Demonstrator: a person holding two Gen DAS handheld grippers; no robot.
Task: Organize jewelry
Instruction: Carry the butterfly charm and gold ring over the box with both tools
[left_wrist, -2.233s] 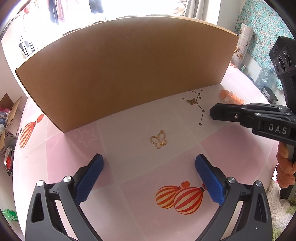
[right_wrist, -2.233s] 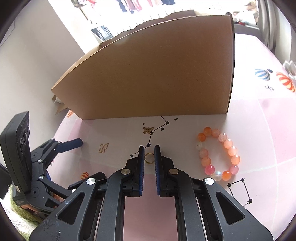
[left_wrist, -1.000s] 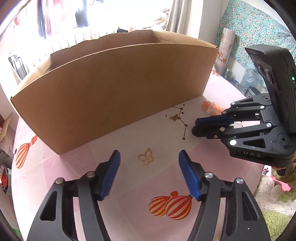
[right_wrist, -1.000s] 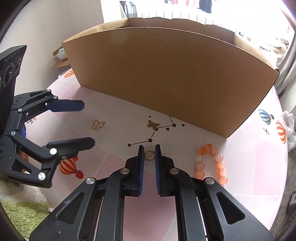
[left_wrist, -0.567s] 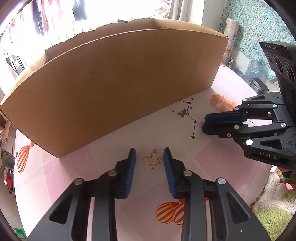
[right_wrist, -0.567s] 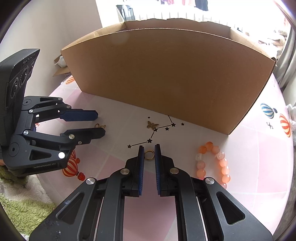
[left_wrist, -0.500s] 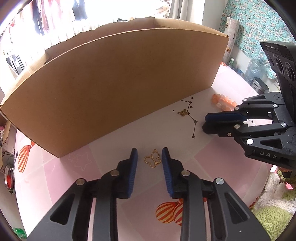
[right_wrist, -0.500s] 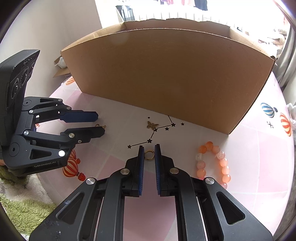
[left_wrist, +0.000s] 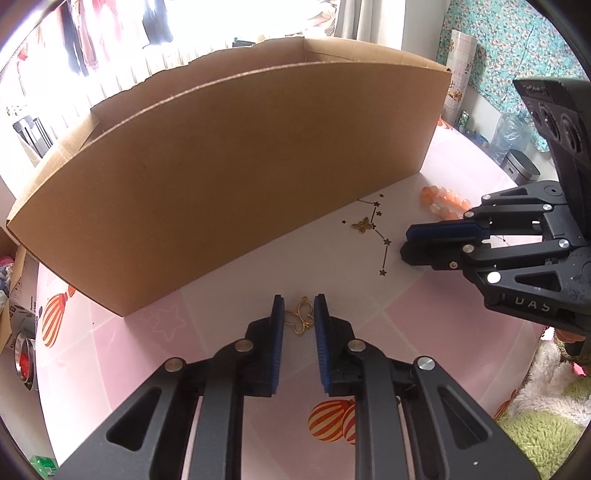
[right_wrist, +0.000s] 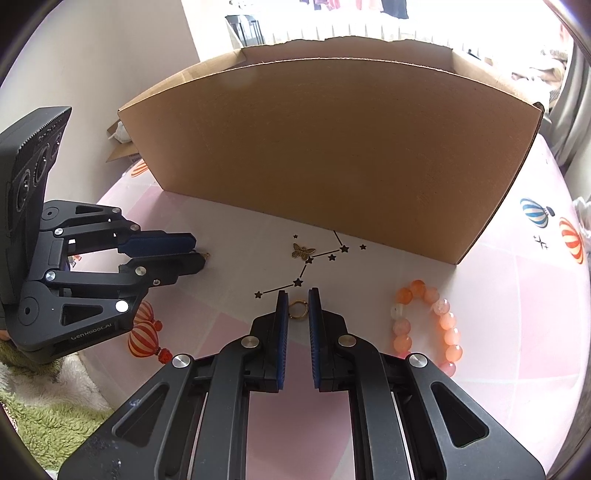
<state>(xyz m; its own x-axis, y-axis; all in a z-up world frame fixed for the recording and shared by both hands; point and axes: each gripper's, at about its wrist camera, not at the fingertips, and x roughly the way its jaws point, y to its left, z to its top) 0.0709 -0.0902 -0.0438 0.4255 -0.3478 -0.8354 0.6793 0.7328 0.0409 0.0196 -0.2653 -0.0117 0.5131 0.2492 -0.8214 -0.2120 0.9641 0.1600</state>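
Butterfly pendant (left_wrist: 300, 320) flat between left tool (left_wrist: 299, 314) pads, loop toward box (left_wrist: 236, 177)

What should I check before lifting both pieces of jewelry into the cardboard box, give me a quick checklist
1. Left gripper fingers have just been closing around the gold butterfly pendant; firm pinch: cannot tell.
2. Right gripper shut on the gold ring: ok.
3. Cardboard box open at the top: ok.
4. Grippers apart from each other: ok.
5. Bead bracelet and small butterfly charm clear of both grips: ok.
6. Room inside the box: cannot tell.
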